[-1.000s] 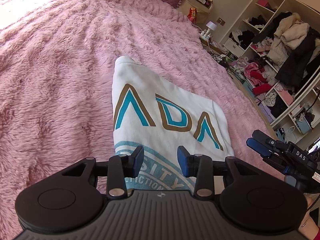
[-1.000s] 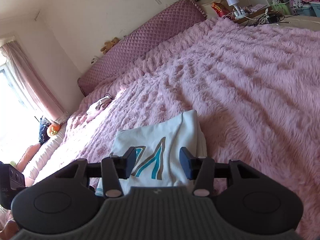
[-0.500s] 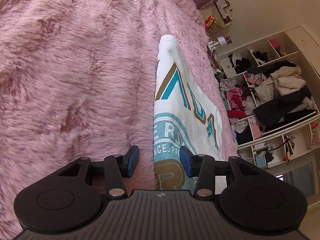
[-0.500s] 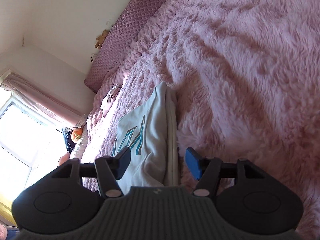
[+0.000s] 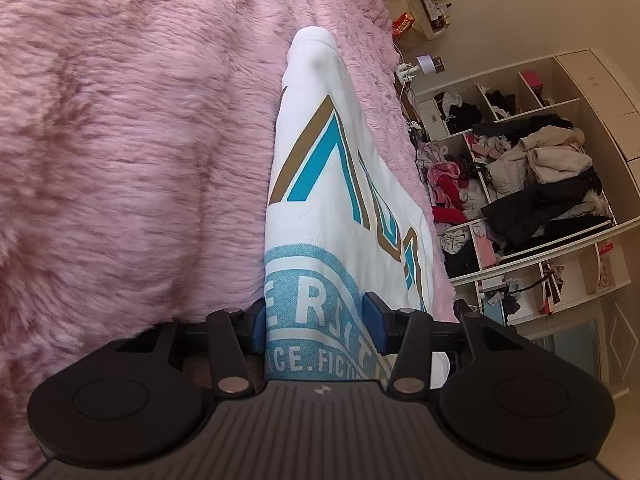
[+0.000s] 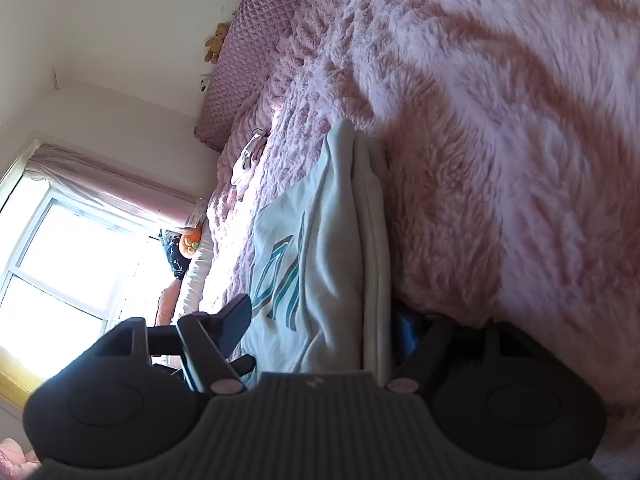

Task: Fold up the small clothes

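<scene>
Open pink blanket (image 5: 120, 140) beside folded shirt (image 5: 332, 184)

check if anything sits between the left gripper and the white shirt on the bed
Nothing visible does. The left gripper is open and already straddles the edge of the white shirt, with only the pink blanket beside it.

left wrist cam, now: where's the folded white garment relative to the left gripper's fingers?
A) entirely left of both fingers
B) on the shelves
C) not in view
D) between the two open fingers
D: in the left wrist view the white garment runs between the spread blue pads of the left gripper, lying on the pink blanket.
</scene>
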`<control>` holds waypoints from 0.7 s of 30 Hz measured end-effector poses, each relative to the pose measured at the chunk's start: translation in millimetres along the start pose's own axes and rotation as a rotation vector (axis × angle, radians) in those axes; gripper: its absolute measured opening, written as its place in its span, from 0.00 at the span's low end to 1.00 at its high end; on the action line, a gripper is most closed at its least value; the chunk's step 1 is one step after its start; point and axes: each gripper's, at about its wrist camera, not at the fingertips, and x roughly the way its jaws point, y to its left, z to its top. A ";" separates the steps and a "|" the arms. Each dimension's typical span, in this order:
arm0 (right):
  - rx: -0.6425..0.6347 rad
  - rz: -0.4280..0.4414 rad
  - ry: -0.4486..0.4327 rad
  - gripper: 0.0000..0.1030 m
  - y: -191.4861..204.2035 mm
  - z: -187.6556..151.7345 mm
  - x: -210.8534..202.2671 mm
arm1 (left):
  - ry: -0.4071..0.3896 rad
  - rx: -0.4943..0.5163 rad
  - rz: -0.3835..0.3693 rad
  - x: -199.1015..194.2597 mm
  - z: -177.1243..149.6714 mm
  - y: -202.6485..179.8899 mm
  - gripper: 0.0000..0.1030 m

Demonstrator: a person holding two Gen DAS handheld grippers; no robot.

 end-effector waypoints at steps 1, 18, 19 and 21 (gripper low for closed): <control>-0.020 -0.001 0.010 0.72 3.9 1.4 8.5 | -0.002 -0.008 -0.008 2.3 2.2 0.7 0.54; -0.197 -0.189 0.025 0.32 38.0 3.6 46.3 | -0.024 0.083 0.044 25.4 11.8 -32.1 0.35; -0.223 -0.205 0.021 0.32 44.7 2.9 46.2 | -0.028 0.104 0.058 21.6 10.9 -38.5 0.33; -0.241 -0.223 0.015 0.32 56.8 2.5 45.4 | -0.025 0.137 0.075 16.3 10.4 -49.8 0.31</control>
